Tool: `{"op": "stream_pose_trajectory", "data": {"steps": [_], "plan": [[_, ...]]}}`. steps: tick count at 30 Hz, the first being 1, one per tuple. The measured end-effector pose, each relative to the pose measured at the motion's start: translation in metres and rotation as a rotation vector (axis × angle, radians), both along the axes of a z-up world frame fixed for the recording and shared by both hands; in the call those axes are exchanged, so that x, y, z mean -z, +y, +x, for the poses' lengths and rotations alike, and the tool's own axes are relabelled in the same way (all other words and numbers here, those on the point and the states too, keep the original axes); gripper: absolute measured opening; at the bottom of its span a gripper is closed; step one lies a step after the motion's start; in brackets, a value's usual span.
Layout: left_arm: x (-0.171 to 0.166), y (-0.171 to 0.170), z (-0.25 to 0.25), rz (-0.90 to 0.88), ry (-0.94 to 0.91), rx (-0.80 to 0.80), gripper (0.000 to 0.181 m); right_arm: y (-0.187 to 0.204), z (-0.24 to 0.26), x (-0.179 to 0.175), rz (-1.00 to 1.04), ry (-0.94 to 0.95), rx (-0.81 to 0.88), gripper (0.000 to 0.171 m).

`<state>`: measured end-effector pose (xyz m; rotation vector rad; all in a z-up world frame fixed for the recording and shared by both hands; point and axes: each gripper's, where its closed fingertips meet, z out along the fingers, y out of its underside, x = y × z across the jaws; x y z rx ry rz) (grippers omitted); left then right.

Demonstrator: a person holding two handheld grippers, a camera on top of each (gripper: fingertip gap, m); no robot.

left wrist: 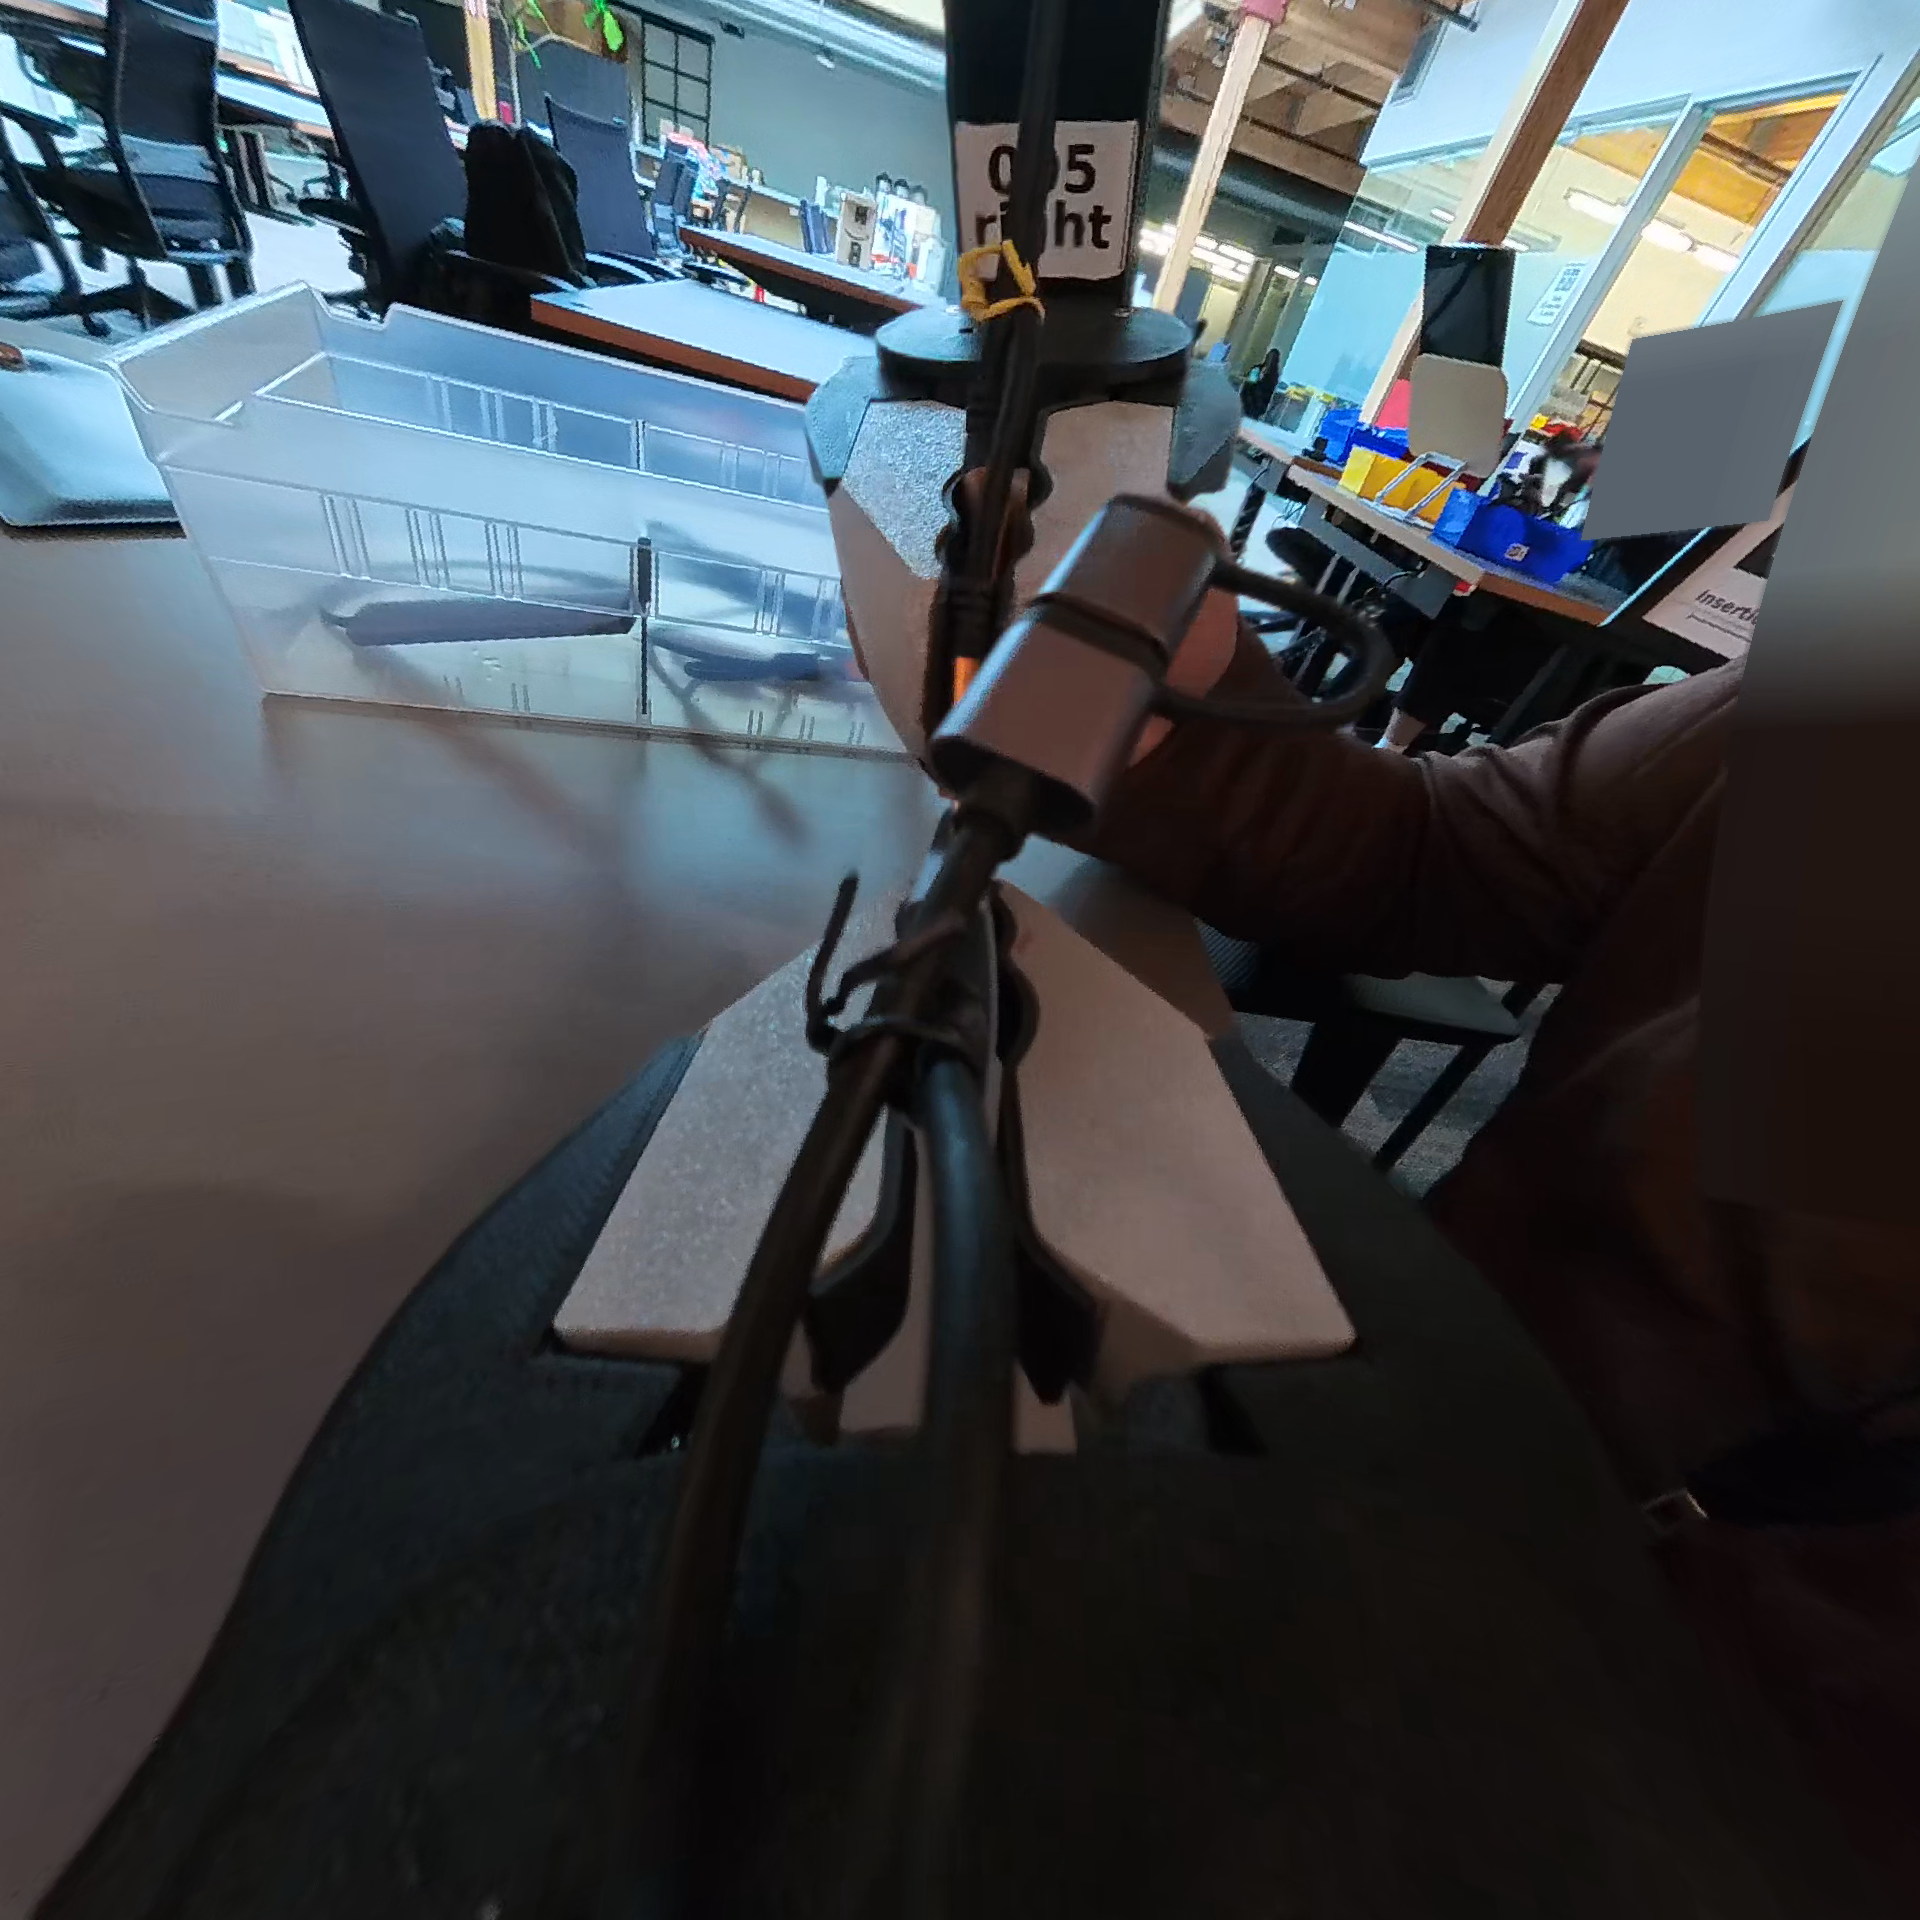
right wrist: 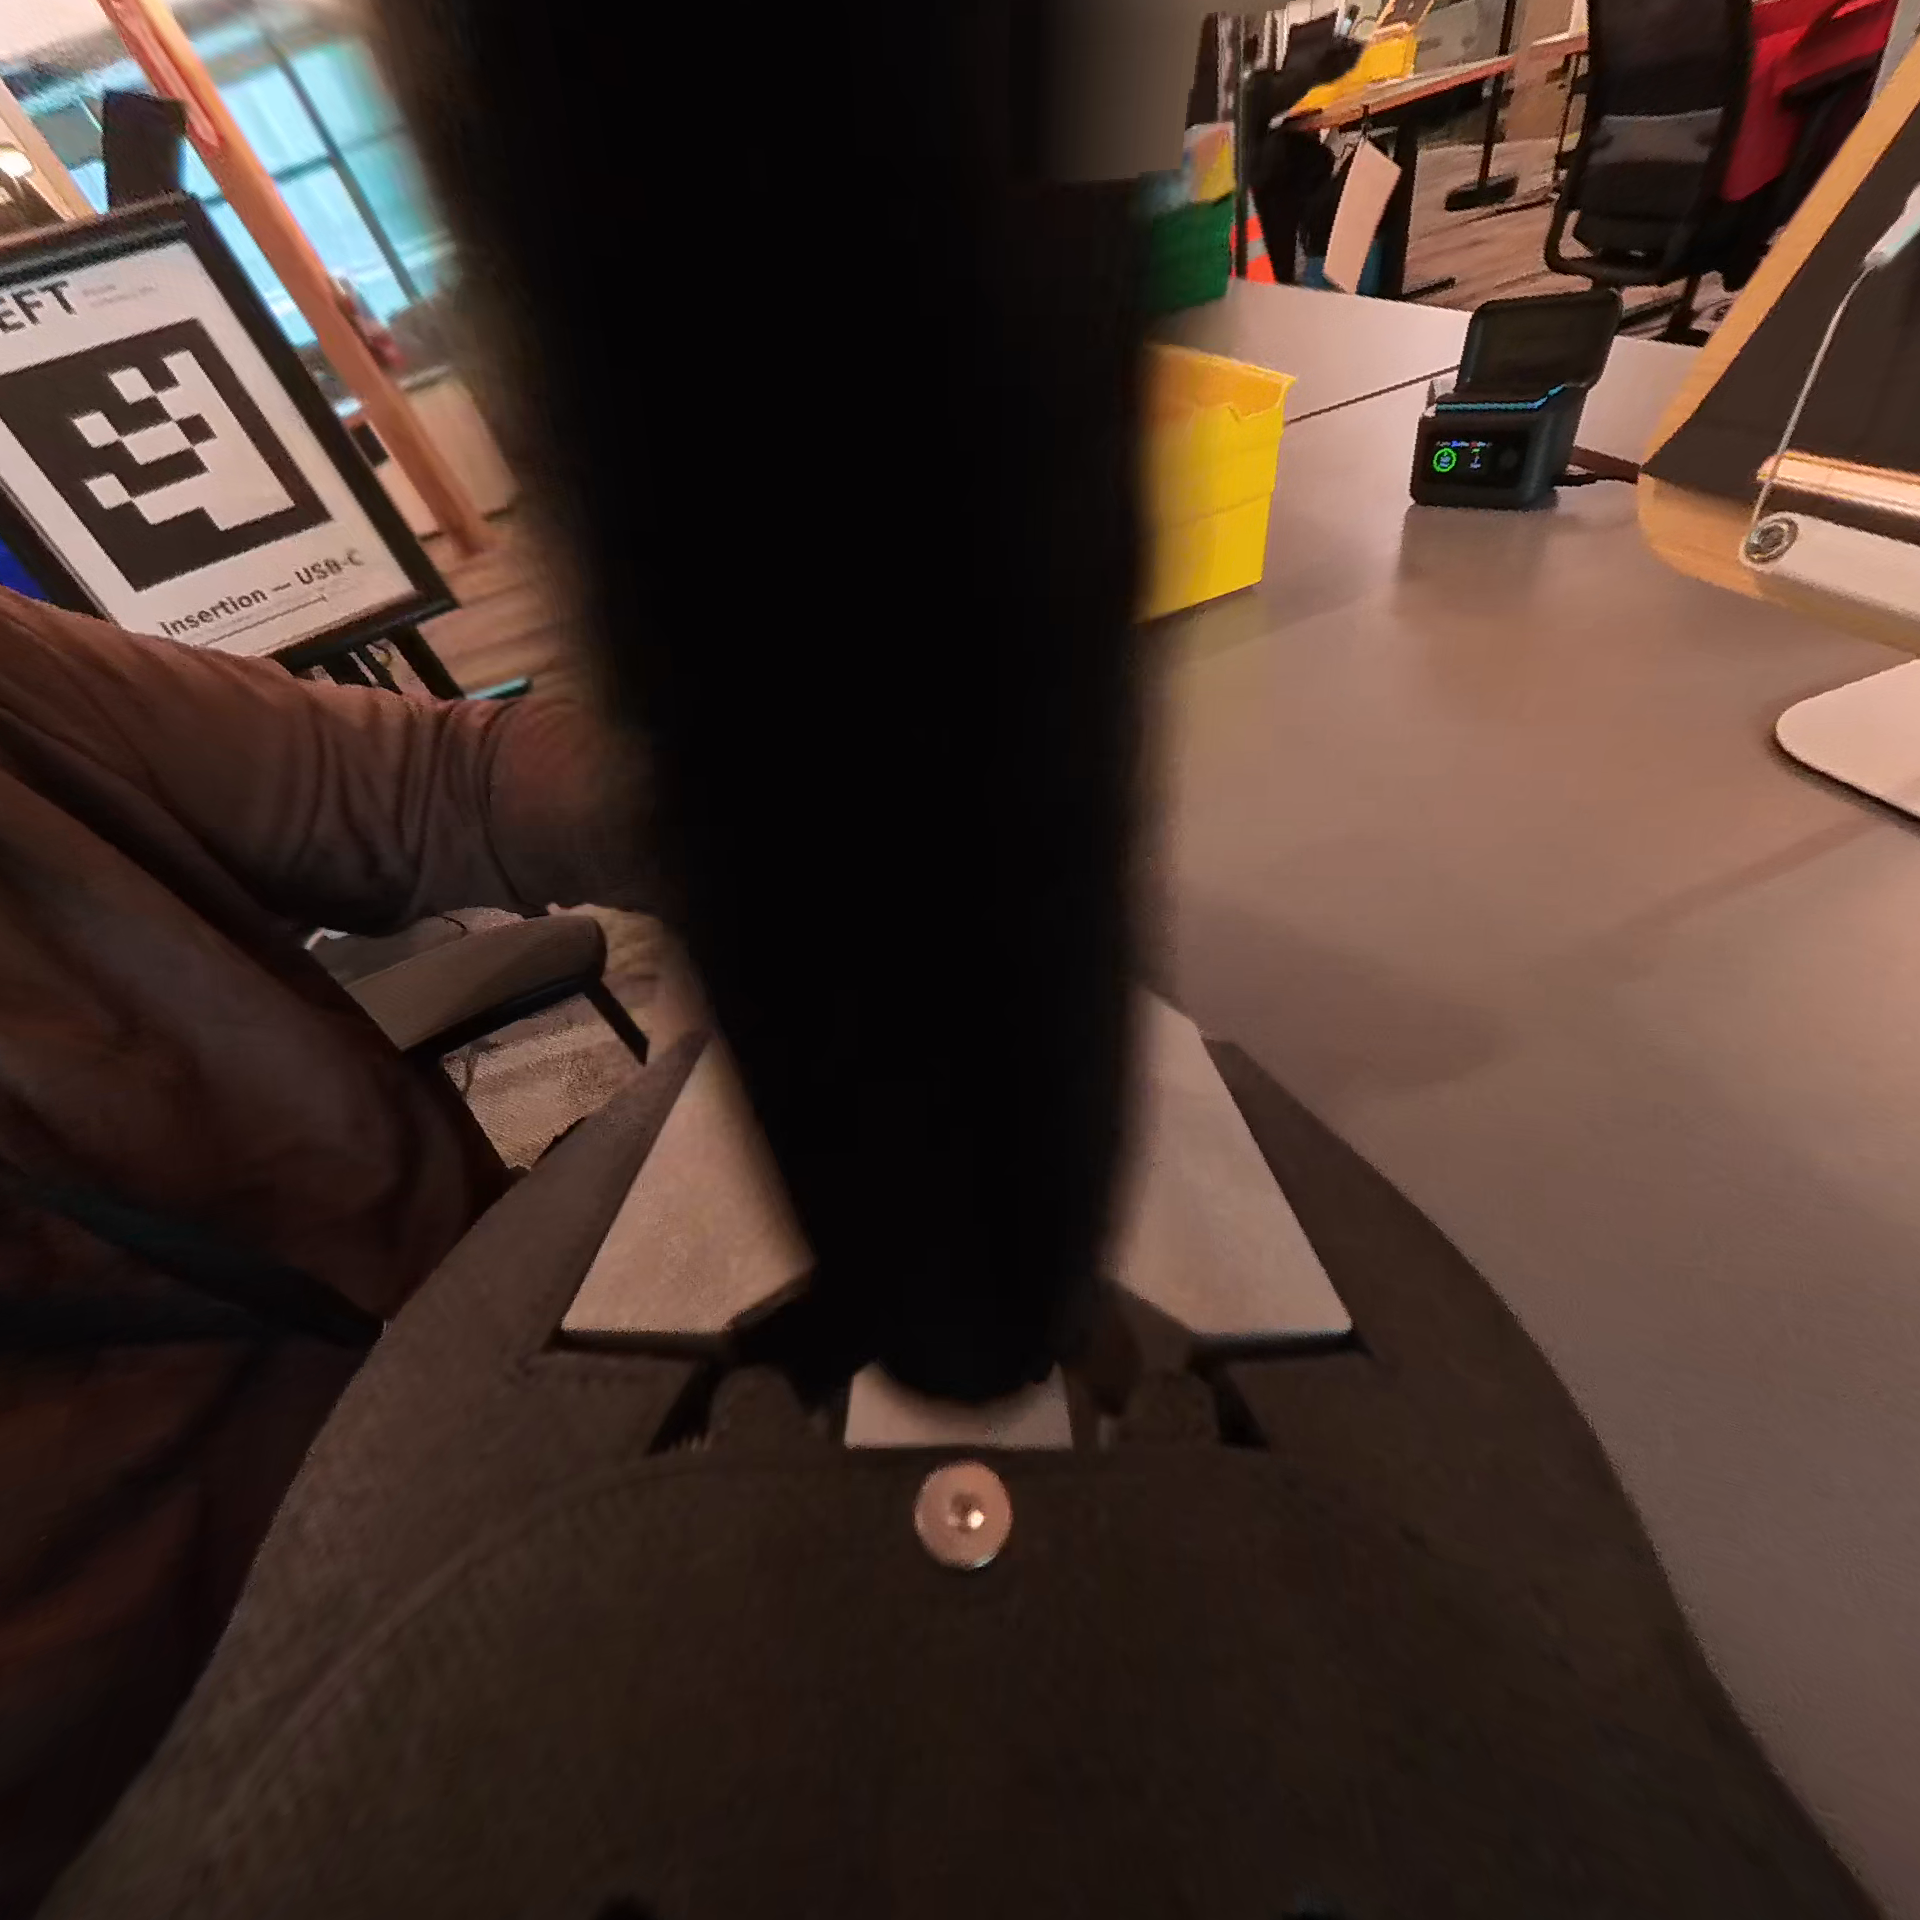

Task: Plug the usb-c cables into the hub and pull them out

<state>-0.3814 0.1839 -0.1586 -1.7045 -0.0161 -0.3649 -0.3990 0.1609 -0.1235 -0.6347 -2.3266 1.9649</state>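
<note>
The hub (left wrist: 1070, 665) hangs in the air above the table (left wrist: 364, 935), between the two grippers. Its long axis runs from lower left to upper right in the left wrist view, with the port end pointing down toward the left gripper (left wrist: 971, 935). A cable (left wrist: 961, 1195) is seated in that port end, as far as I can judge. The left gripper is closed on this cable just behind its plug. The right gripper (left wrist: 987, 509) appears closed around the far end of the hub or its own thin lead (left wrist: 1320, 665); the exact contact I cannot tell. In the right wrist view a dark blurred shape (right wrist: 873, 623), very near the lens, fills the gap between the fingers (right wrist: 686, 1226), so this view does not help.

Risks: if the two grippers pull off-axis, the plug may bend in the port. The thin wire ties (left wrist: 873, 997) around the cable may catch a finger. A loose hold on the hub may let it slip and swing
</note>
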Motion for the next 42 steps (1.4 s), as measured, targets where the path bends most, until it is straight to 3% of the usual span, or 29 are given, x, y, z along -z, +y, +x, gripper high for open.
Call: {"op": "stream_pose_trajectory", "data": {"steps": [5,12,19,32,38,42], "plan": [[0.002,0.0,-0.002,-0.009,-0.035,-0.009,0.005,-0.001,-0.003,0.003,-0.073,-0.037,-0.011,0.0],[0.012,0.001,-0.002,-0.071,-0.077,-0.004,0.008,-0.002,-0.004,0.013,0.075,0.037,0.018,0.0],[0.013,0.002,0.015,-0.098,-0.055,0.068,0.009,-0.003,0.013,0.016,0.108,0.021,-0.106,0.003],[0.003,-0.001,0.005,-0.058,-0.141,0.028,0.006,-0.01,0.001,0.009,-0.066,0.018,-0.002,0.003],[0.018,0.0,-0.013,-0.172,0.19,-0.095,0.009,-0.001,-0.007,0.018,0.041,-0.039,-0.002,0.005],[0.02,-0.001,-0.011,-0.172,0.177,-0.083,0.007,0.021,-0.007,0.024,0.278,0.058,0.08,0.02]]}}
